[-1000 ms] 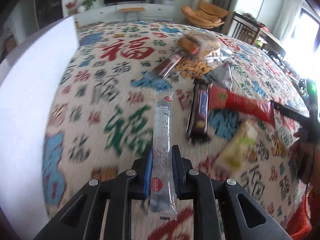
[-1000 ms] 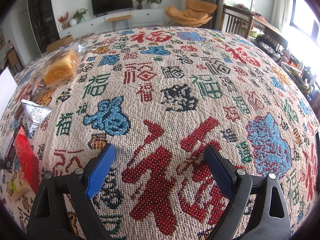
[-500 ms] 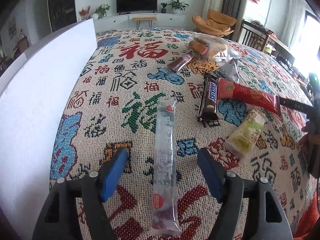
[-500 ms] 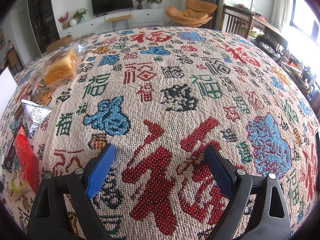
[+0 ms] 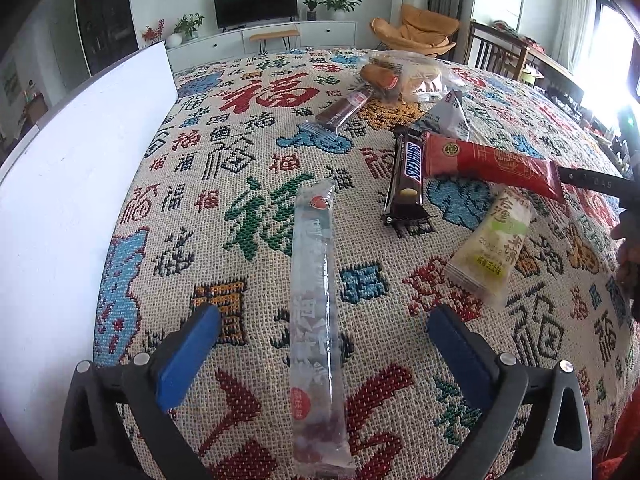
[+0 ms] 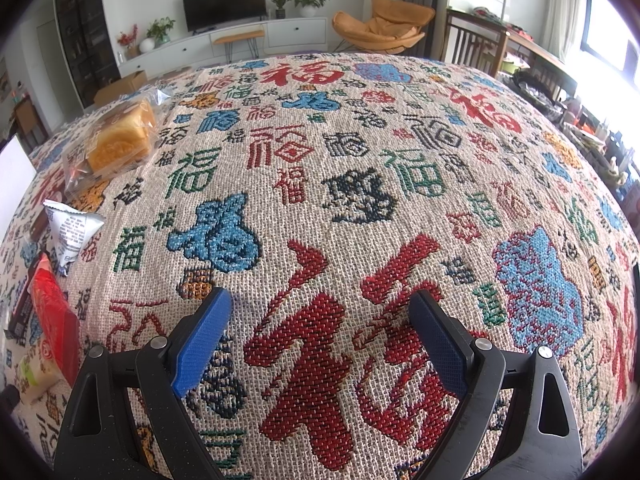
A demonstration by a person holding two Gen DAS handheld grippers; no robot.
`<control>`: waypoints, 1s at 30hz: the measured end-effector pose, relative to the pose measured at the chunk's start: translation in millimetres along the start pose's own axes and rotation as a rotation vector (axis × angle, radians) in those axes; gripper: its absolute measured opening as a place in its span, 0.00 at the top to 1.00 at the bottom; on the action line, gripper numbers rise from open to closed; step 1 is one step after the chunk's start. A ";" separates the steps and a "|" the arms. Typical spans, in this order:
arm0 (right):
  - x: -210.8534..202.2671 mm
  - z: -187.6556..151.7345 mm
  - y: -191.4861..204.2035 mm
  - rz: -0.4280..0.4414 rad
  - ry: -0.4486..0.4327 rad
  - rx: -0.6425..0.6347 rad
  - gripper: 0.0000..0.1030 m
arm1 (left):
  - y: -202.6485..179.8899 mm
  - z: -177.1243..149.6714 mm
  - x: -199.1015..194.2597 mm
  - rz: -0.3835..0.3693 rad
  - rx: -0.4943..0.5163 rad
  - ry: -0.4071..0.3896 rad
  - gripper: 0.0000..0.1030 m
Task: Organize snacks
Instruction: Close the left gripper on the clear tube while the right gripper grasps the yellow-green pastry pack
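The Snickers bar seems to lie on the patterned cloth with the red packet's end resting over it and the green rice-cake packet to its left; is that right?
Not quite: the left wrist view shows the green rice-cake packet to the right of the Snickers bar, not its left. The red packet does overlap the bar on the patterned cloth.

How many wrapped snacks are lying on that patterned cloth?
7: clear stick pack nearest, Snickers bar, red packet, green packet, brown bar, grey triangular packet, bagged bread farthest. More may lie out of view.
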State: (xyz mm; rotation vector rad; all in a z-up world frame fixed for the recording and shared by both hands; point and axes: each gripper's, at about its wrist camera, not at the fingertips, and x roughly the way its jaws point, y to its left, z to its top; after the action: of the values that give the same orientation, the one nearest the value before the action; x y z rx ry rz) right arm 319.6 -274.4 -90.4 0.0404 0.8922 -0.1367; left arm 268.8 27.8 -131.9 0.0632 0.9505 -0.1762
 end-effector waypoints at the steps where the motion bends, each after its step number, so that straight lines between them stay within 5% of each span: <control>1: -0.7 1.4 0.4 0.007 0.026 -0.031 0.11 | 0.5 -0.2 0.0 -0.001 0.000 -0.001 0.00; 4: -26.4 -0.8 6.3 0.031 0.146 0.002 0.12 | 1.1 -0.2 -0.1 -0.005 -0.001 -0.002 0.00; 10: -57.7 -28.0 82.2 0.488 0.348 0.123 0.13 | 2.4 -0.3 -0.2 -0.009 -0.005 -0.004 0.00; 15: -36.6 -16.3 146.2 0.366 0.346 0.108 0.14 | 4.0 -1.8 -1.8 -0.014 -0.013 -0.009 0.00; 19: -20.2 -11.3 194.0 0.241 0.288 -0.107 0.15 | 8.1 -2.9 -4.3 -0.041 -0.031 -0.020 0.00; 20: -20.0 -12.5 200.2 0.208 0.267 -0.179 0.23 | 9.9 -3.7 -5.3 -0.052 -0.038 -0.025 0.00; 22: -22.7 -16.8 196.8 0.177 0.248 -0.276 0.37 | 12.7 -4.1 -6.8 -0.070 -0.052 -0.033 0.00; 25: -31.2 -25.9 169.4 0.168 0.273 -0.329 0.36 | 13.7 -4.0 -7.5 -0.082 -0.061 -0.038 0.00; 30: -43.3 -25.0 113.2 0.254 0.351 -0.196 0.34 | 18.1 -3.3 -8.8 -0.114 -0.075 -0.034 0.00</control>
State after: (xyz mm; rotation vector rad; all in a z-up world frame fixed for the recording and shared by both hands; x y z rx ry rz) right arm 288.9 -155.5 -74.9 -0.0055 1.2383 0.2016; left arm 264.4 47.1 -127.0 -0.0635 0.9265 -0.2457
